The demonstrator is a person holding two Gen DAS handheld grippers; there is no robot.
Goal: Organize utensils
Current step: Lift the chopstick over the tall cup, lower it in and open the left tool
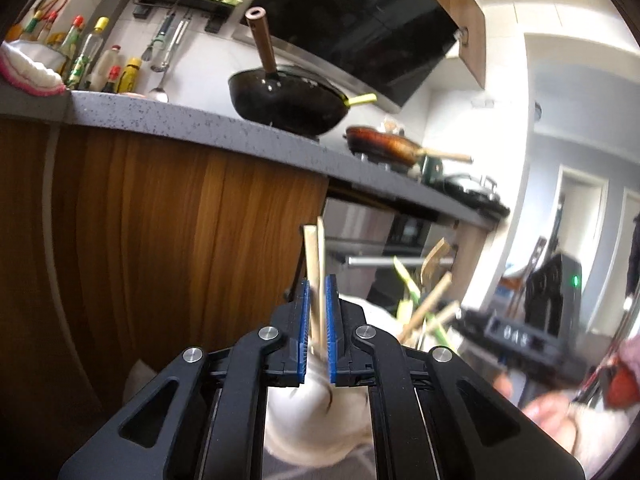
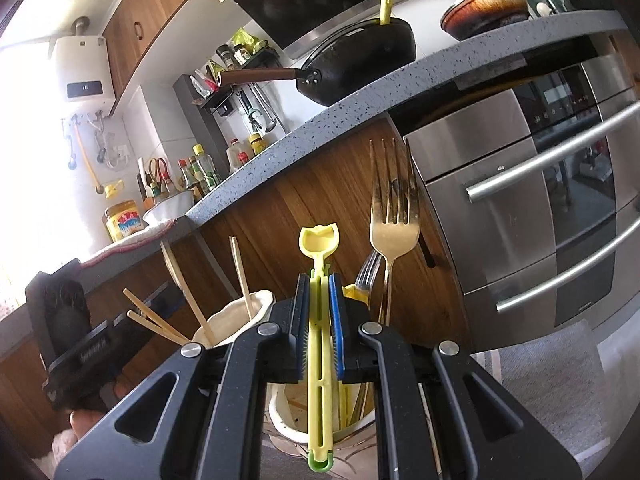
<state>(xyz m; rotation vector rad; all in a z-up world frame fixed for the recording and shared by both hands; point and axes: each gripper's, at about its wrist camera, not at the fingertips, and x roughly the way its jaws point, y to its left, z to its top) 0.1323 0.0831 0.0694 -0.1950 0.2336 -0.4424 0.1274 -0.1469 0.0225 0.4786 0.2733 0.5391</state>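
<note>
Between left fingers [image 1: 317, 322]: chopsticks [image 1: 315, 276] | right fingers [image 2: 318, 320]: yellow clip [image 2: 320, 320]

Both wrist cams low, tilted up at counter [image 1: 168, 120]; share black wok [image 2: 360, 60], prob. same holder.

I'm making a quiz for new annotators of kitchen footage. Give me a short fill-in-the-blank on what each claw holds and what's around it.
1. The left claw is shut on a pair of wooden ____.
2. The utensil clamped in the right claw is coloured ____.
3. Beside the right claw, a gold ____ stands tines-up in the white holder.
4. On the grey countertop sits a black ____ with a brown handle.

Missing words: chopsticks; yellow; fork; wok.
</note>
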